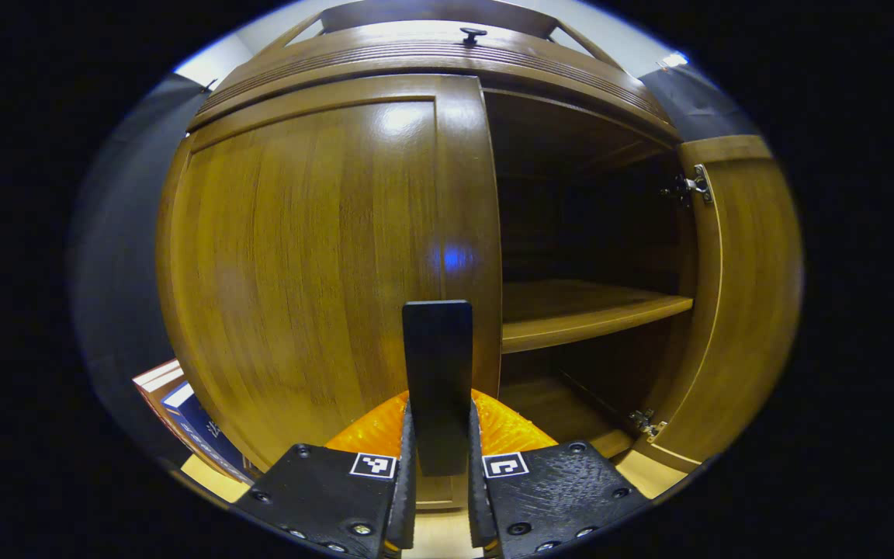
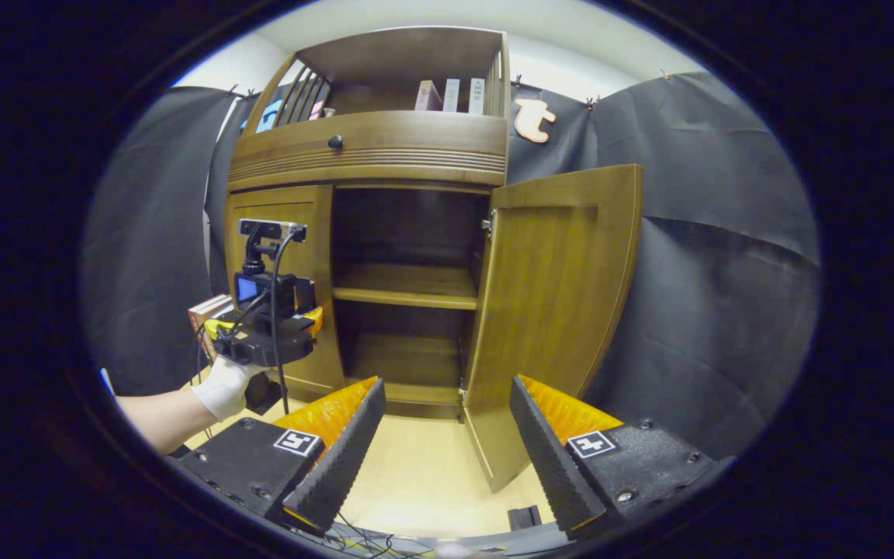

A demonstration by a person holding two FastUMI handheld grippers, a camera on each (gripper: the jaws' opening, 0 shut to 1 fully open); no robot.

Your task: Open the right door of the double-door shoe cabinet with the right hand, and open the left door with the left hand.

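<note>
Left gripper view
- Left gripper [image 1: 438,466]: its two fingers are drawn in tight against a dark upright handle [image 1: 437,373], one on each side, so the jaws are clamped on it.
- Handle: a flat vertical bar standing off the inner edge of the left door [image 1: 315,264], rising between the fingers.
- Left door: closed, flush with the front of the shoe cabinet [image 1: 416,58], very near the camera (a bluish glint sits on its right stile).
- Right door [image 1: 742,287]: swung wide open, seen from its inner face, with a metal hinge [image 1: 691,186] at the top and another near the bottom.
- Inside: a wooden shelf [image 1: 587,307] crosses the dark open half.
- Lower left: books [image 1: 191,415] lean beside the cabinet.

Right gripper view
- Right gripper [image 2: 447,442]: jaws spread wide apart and holding nothing, set back from the cabinet, over the pale floor [image 2: 431,473].
- Right door [image 2: 552,310]: open, standing out toward the camera, between the two fingers' line of sight and apart from them.
- Left door [image 2: 280,233]: closed; the left gripper [image 2: 272,322], held by a gloved hand [image 2: 222,388], is up against its front at the inner edge.
- Drawer knob [image 2: 335,142]: on the band above the doors.
- Top shelf: a few books [image 2: 451,95] stand upright there.
- Floor: cables (thin, dark) lie at the bottom edge.
</note>
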